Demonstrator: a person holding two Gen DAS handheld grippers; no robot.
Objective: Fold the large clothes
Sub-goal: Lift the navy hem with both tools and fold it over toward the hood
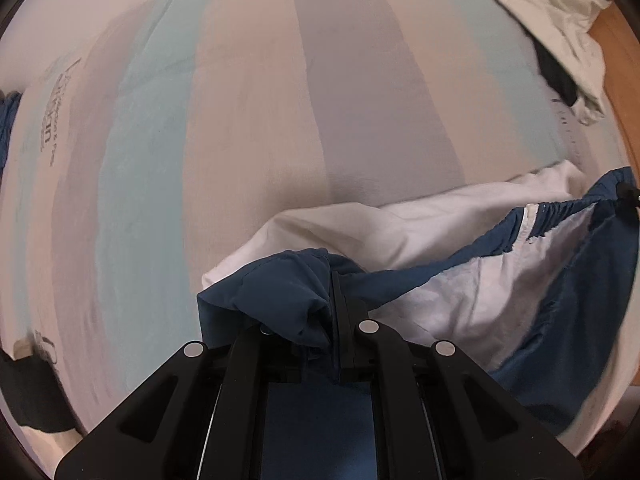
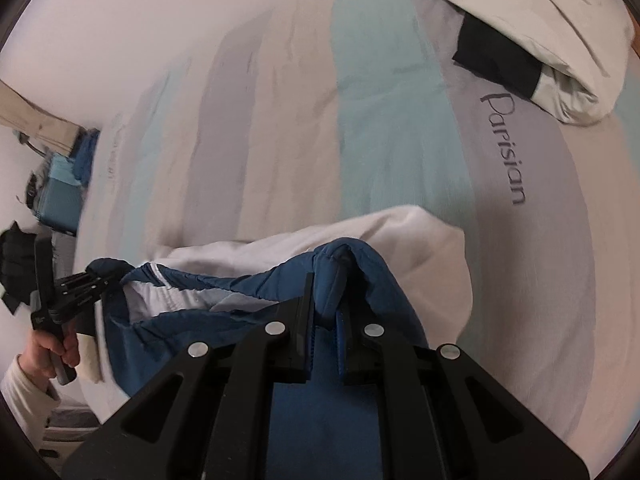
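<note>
Blue garment with white lining, held up over the bed.
The blue garment hangs stretched by its gathered edge, white lining showing inside, toward 4 o'clock in the left wrist view.

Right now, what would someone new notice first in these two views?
First the blue garment with white lining, stretched between the left claw and the right claw, both clamped on its gathered edge. Beneath lies the striped bedspread printed "Parisian". A pale folded garment sits at the far right corner.

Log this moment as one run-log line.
left gripper: shut on blue garment | right gripper: shut on blue garment | over striped bedsheet
</note>
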